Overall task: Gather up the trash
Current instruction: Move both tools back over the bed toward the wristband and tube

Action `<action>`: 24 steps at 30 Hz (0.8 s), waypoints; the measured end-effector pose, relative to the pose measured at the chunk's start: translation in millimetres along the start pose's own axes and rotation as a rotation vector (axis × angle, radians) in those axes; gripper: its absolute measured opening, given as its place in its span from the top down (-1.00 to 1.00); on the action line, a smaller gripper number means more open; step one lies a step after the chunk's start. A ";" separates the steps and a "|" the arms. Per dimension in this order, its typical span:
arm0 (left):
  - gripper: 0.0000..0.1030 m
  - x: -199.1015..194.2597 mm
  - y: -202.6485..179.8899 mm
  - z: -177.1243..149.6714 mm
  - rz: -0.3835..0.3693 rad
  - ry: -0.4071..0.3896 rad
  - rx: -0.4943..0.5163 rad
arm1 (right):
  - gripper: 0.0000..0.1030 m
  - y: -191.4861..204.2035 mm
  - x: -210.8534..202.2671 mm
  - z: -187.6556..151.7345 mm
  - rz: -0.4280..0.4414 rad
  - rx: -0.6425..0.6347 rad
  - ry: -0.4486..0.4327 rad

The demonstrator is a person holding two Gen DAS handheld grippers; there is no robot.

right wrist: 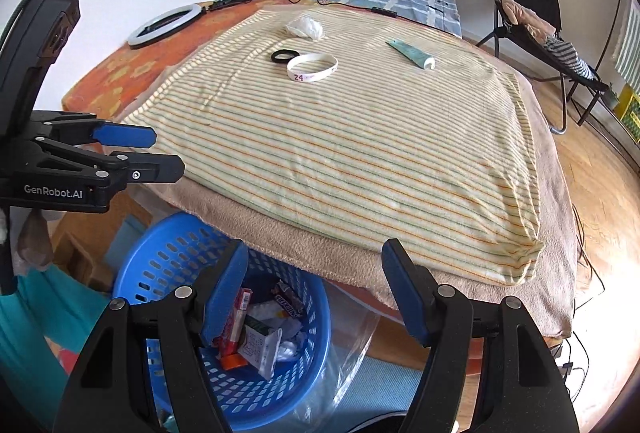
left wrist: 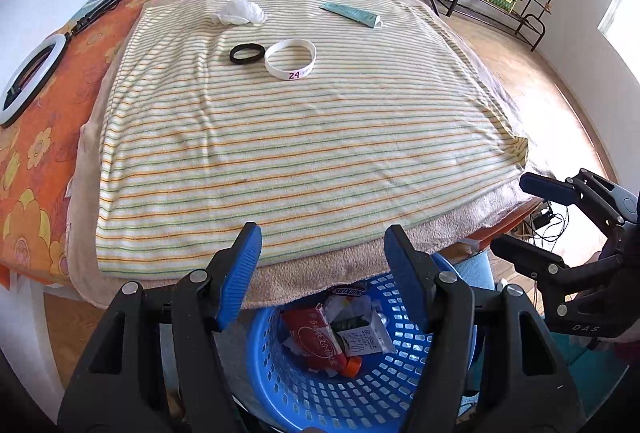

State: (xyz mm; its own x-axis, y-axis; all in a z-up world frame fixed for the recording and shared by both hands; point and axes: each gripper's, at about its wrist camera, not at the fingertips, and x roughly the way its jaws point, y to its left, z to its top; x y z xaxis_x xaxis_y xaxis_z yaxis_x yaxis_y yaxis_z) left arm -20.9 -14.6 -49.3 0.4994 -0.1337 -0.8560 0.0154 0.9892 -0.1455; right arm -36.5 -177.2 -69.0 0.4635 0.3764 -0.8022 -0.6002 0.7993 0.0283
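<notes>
Two bands (left wrist: 290, 58), one tube (left wrist: 352, 14), one tissue (left wrist: 240, 12)

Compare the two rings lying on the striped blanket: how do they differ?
The black ring is smaller, thicker and unmarked; the white wristband is wider across, thin-walled and printed with "24". The black ring lies left of the white wristband in both views. Both lie flat on the striped blanket.

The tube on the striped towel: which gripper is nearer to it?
Right, though only slightly. The right gripper hovers at the towel's near edge on the tube's side; the left gripper hovers beside it over the blue basket, further toward the far side from the tube.
</notes>
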 end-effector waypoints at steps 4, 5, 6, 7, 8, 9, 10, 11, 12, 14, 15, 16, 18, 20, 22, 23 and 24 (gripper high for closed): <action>-0.28 6.7 5.4 26.1 -0.029 -0.003 0.000 | -0.39 -15.1 1.6 24.9 0.004 -0.002 -0.011; -0.28 10.4 8.0 32.8 -0.027 0.001 -0.006 | -0.44 -20.7 2.7 31.8 0.003 0.005 -0.014; -0.28 14.2 10.5 39.3 -0.022 0.001 -0.016 | -0.52 -26.6 3.8 39.1 -0.002 0.011 -0.020; -0.28 18.3 13.5 45.5 -0.023 0.001 -0.023 | -0.53 -32.3 4.6 46.2 -0.009 0.015 -0.030; -0.28 22.9 16.7 51.5 -0.025 0.005 -0.031 | -0.53 -38.3 5.4 53.7 -0.017 0.018 -0.041; -0.28 27.4 20.2 57.7 -0.027 0.007 -0.042 | -0.53 -44.0 7.0 61.2 -0.022 0.020 -0.048; -0.28 31.9 23.7 63.4 -0.031 0.009 -0.052 | -0.54 -50.8 8.4 68.5 -0.025 0.025 -0.053; -0.28 36.7 26.5 69.4 -0.036 0.013 -0.060 | -0.54 -57.6 11.2 76.4 -0.020 0.034 -0.055; -0.28 41.9 30.3 75.2 -0.038 0.017 -0.068 | -0.54 -64.8 15.0 84.1 -0.011 0.045 -0.054; -0.28 51.4 37.8 86.5 -0.045 0.016 -0.092 | -0.54 -79.6 24.2 98.3 -0.003 0.072 -0.047; -0.28 56.4 41.0 91.6 -0.048 0.019 -0.104 | -0.54 -86.9 29.3 105.4 -0.002 0.086 -0.043; -0.28 62.1 44.4 96.7 -0.053 0.024 -0.116 | -0.54 -93.8 33.8 111.7 0.003 0.100 -0.042; -0.28 72.7 51.2 105.5 -0.067 0.033 -0.145 | -0.54 -106.0 43.9 124.1 0.012 0.117 -0.039; -0.28 83.4 55.7 114.2 -0.080 0.042 -0.160 | -0.54 -115.7 54.9 135.3 0.012 0.123 -0.036; -0.28 94.6 57.3 122.0 -0.079 0.053 -0.157 | -0.54 -124.4 66.7 146.1 0.019 0.126 -0.033; -0.28 100.0 58.0 125.3 -0.079 0.060 -0.156 | -0.54 -128.3 72.9 151.6 0.026 0.127 -0.028; -0.28 104.9 58.4 127.7 -0.084 0.066 -0.157 | -0.54 -131.6 79.2 156.5 0.033 0.128 -0.021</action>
State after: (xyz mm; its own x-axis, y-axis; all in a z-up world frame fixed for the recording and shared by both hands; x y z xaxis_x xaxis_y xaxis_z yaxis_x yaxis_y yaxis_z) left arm 143.1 36.8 -84.2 0.4438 -0.2243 -0.8676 -0.0831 0.9537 -0.2890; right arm 181.2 -179.2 -42.9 0.4594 0.4126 -0.7866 -0.5281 0.8389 0.1316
